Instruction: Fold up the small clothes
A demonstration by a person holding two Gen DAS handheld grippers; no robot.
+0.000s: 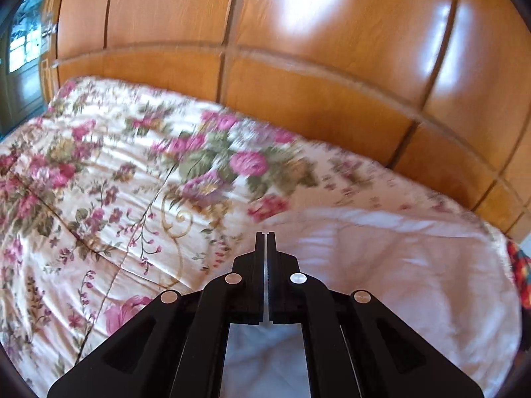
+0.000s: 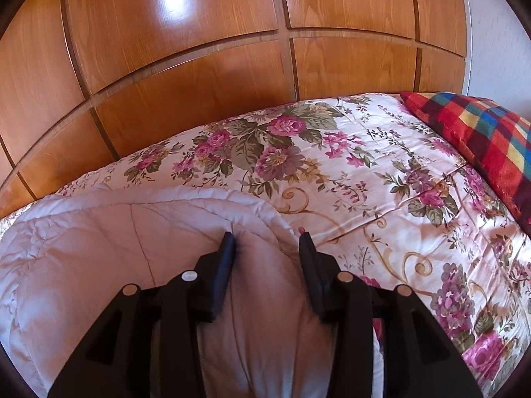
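Note:
A pale pink garment point(image 1: 391, 265) lies spread on the flowered bedspread point(image 1: 109, 172). In the left wrist view my left gripper point(image 1: 265, 236) is shut with nothing visible between its fingers, above the garment's left edge. In the right wrist view the same garment point(image 2: 99, 248) lies at the left and centre, its curved edge running across the bedspread point(image 2: 381, 182). My right gripper point(image 2: 267, 237) is open, its fingers straddling the garment's right part, just above or touching the cloth.
A wooden panelled wardrobe point(image 2: 186, 66) stands right behind the bed. A red, blue and yellow checked blanket point(image 2: 481, 136) lies at the far right of the bed; it also shows in the left wrist view point(image 1: 519, 265). A door or window point(image 1: 23, 53) is far left.

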